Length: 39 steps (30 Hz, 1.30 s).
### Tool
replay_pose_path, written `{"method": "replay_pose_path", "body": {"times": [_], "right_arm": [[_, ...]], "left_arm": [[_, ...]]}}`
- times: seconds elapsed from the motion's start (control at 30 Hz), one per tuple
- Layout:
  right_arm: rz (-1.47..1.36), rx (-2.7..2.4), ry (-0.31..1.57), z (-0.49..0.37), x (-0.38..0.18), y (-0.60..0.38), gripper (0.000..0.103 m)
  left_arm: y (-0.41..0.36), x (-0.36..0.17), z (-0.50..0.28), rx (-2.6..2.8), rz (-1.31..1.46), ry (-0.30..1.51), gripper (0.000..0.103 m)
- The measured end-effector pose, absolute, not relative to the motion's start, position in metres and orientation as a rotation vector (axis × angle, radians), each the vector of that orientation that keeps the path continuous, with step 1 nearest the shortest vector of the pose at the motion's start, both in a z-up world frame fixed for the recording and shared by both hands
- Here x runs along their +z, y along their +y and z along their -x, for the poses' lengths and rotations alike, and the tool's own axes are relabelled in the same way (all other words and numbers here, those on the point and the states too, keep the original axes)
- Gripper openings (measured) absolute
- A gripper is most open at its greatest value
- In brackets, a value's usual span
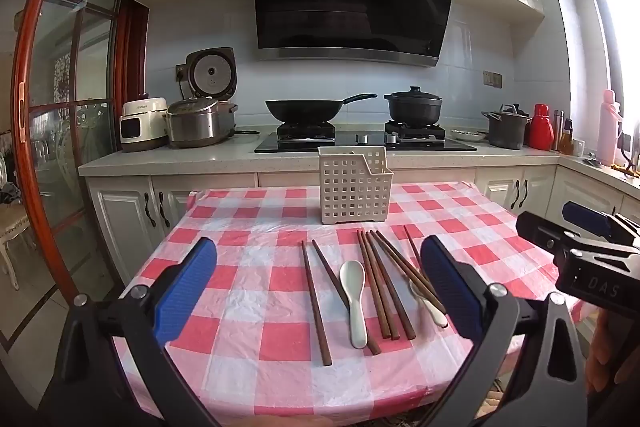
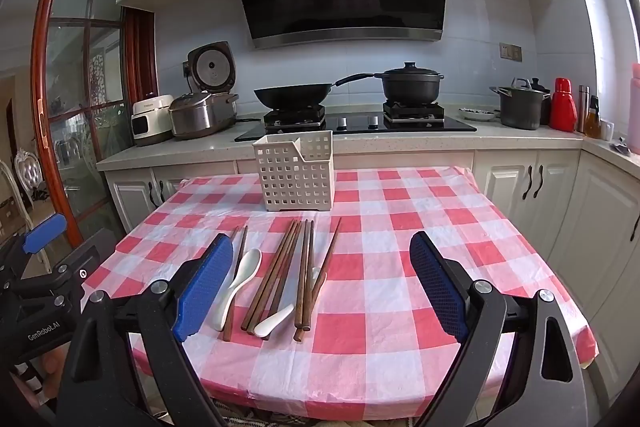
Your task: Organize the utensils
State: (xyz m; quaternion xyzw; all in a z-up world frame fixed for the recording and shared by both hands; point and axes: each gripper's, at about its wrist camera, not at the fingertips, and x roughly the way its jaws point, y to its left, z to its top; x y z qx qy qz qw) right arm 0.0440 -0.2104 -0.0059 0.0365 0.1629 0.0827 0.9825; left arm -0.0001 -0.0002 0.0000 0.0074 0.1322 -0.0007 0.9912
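Fingers (image 2: 204,279) partly hiding chopsticks (image 2: 240,247)

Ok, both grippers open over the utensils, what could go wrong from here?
The chopsticks lie bunched and crossing, so the left gripper may pinch several or scatter them. One white spoon sits partly under chopsticks; lifting it could drag them. The basket is light-looking; a bump may tip it.

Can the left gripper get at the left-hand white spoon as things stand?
Probably yes. The left gripper is open above the table edge with the spoon lying straight ahead between its fingers. Only a chopstick crossing beside and partly under the spoon could get caught in the grasp.
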Motion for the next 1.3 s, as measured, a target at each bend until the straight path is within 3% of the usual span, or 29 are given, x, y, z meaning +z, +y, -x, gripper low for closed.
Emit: {"method": "replay_pose_path", "body": {"times": [1.3], "right_arm": [[-0.078,0.165,0.344,-0.0464,-0.0099,-0.211,0.085]], "left_arm": [[0.0046,-0.0051,-0.0016,0.0,-0.011,0.273,0.098]]}}
